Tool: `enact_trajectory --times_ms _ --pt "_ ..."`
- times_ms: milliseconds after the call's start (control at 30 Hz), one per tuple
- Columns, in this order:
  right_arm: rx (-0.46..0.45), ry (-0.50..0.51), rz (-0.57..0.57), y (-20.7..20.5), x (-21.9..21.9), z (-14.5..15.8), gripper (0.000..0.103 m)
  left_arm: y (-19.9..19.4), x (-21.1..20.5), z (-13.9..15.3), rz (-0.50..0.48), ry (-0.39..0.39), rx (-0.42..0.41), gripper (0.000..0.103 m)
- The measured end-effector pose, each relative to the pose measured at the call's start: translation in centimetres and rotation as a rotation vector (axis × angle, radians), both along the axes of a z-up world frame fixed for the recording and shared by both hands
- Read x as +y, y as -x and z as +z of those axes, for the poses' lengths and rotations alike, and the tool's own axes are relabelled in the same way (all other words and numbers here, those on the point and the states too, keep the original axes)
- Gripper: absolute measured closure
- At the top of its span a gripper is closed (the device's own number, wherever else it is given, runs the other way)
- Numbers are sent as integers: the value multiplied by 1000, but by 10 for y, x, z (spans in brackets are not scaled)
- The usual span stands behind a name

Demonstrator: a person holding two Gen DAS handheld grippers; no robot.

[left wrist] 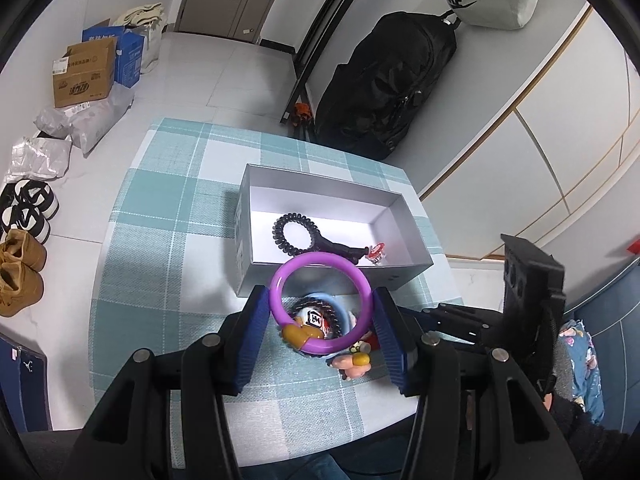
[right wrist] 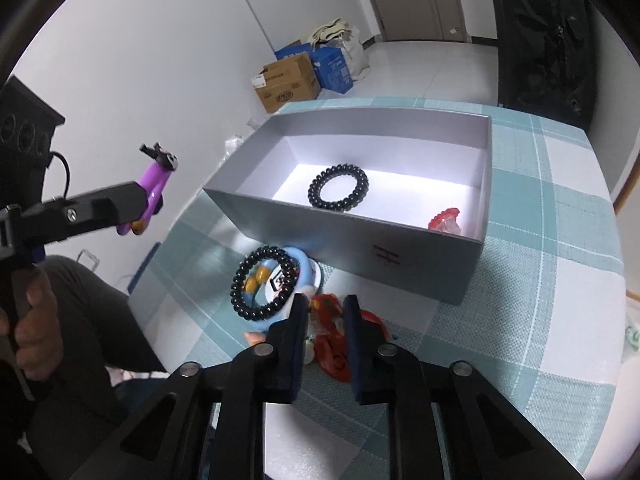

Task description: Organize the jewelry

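Between the blue pads of the left gripper (left wrist: 320, 320) sits the purple bangle (left wrist: 322, 302), pinched across its outer rim and lifted clear of the bench (left wrist: 160, 240); the right wrist view shows it hanging in the air, well left of the grey box (right wrist: 360, 236). That's a hard, round hoop held at two points only, so it looks ready to swivel or squirt out if the squeeze slackens, and a drop from here would land on the leftover pile, not in the box.

Down by the right gripper (right wrist: 325, 344), the fingers stand apart with a red plastic-wrapped trinket (right wrist: 340, 344) lying between them; whether they touch it cannot be told, and nothing looks gripped. Crinkly wrap like that could slide when pinched.

Just beyond, a black bead bracelet (right wrist: 264, 282) rests on a pale blue ring (right wrist: 306, 268), touching; snagging one would likely drag the other.

Farther on, the box already holds a black coil band (right wrist: 338, 188) and a small red piece (right wrist: 444, 220). Its near wall stands tall between bangle and floor of the box; a low carry could clip the rim and shove the whole box along the checked cloth (right wrist: 540, 280).
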State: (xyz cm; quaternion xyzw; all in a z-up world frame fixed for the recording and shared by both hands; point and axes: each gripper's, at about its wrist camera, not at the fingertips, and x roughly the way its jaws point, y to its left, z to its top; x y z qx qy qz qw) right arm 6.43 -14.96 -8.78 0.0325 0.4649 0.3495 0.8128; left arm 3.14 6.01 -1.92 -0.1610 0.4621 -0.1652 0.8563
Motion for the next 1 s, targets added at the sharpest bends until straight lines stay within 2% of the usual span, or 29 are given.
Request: enact_trajectory --times_ms 300,567,733,1000 --pt "-6 -41 -14 1 -4 9 91 -3 -6 4 8 -20 -17 56" --pt "-76 -131 -30 5 -19 35 91 -13 -16 8 5 -30 -32 56" --pt "-97 -210 -51 -1 -27 48 91 -21 -21 9 10 -47 -40 56" --pt "-106 -282 -77 -18 -32 59 91 -40 -27 5 15 -55 -27 56"
